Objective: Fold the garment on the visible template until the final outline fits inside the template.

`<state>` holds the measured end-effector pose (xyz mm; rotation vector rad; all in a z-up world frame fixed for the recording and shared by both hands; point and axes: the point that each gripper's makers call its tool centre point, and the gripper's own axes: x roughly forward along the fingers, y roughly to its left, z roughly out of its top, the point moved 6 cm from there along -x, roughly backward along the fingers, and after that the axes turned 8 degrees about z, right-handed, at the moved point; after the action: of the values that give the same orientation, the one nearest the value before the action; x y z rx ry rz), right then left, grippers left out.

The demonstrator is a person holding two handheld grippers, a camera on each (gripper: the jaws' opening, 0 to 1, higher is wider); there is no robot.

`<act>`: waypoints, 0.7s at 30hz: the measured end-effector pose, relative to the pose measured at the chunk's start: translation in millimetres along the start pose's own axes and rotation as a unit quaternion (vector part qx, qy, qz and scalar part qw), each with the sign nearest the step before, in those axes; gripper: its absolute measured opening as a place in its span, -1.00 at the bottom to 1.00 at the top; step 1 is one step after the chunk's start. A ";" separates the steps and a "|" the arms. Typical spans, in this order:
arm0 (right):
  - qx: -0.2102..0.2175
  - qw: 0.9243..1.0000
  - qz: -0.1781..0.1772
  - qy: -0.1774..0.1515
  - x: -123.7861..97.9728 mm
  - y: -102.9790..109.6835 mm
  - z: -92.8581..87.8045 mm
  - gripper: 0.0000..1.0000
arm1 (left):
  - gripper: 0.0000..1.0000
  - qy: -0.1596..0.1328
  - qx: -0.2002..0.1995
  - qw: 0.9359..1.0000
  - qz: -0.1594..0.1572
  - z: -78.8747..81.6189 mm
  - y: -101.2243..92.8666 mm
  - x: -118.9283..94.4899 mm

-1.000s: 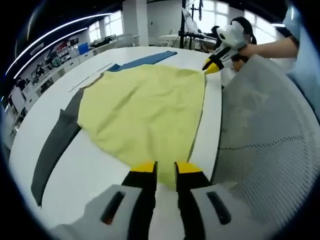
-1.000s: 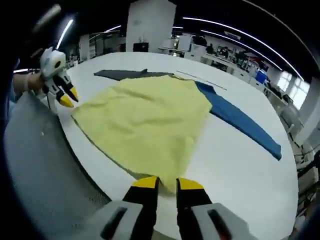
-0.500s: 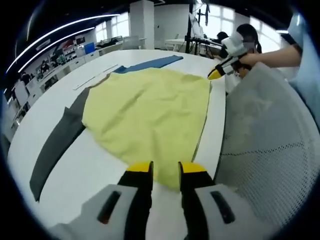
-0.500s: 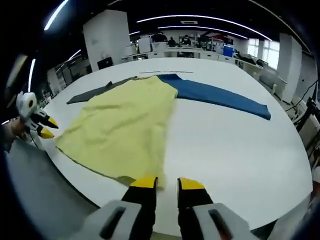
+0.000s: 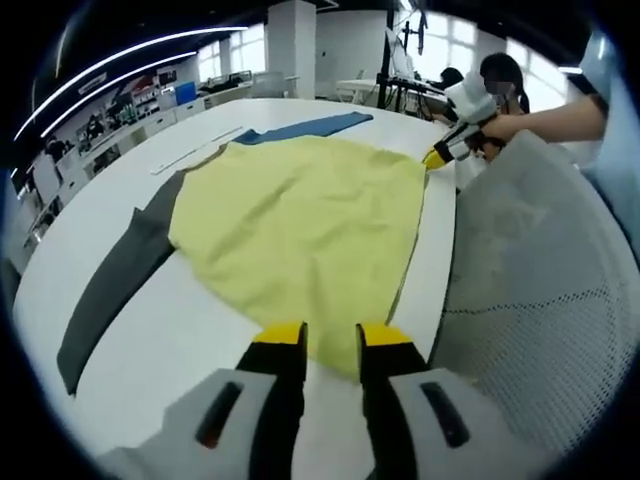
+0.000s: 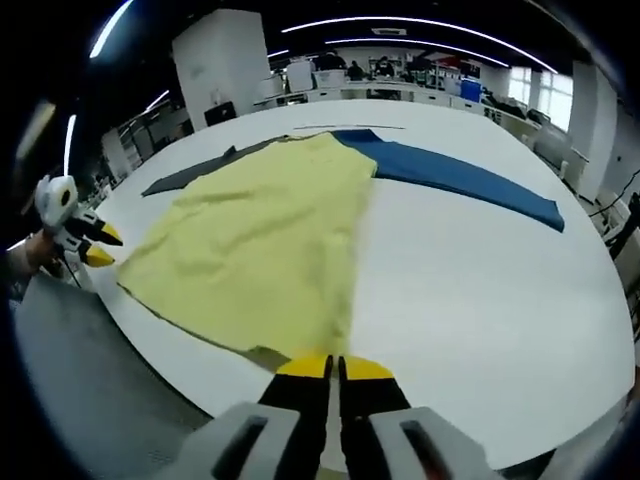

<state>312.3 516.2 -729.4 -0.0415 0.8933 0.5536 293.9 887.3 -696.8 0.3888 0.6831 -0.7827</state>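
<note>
A large round white table [image 6: 480, 300] in an open workshop carries the yellow garment [image 5: 300, 225], a softly creased matte cloth spread flat near the table's edge (a long grey strip [image 5: 110, 285] and a blue strip [image 6: 460, 180] stick out from under it as 2 narrow bands). The left gripper [image 5: 327, 338] hovers over the garment's near hem with its yellow-tipped jaws parted. The right gripper [image 6: 334, 368] has its jaws pressed together at the other near corner, though whether cloth is pinched between them cannot be told.
</note>
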 end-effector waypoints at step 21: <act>-0.021 0.999 -0.028 -0.009 -25.3 -8.4 3.8 -1.00 | -0.61 0.038 -0.108 0.993 -0.014 -14.3 -1.9 -5.9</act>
<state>306.4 498.8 -709.6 -0.0994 0.8595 0.5188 283.5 897.0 -703.2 0.2137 0.8372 -0.7141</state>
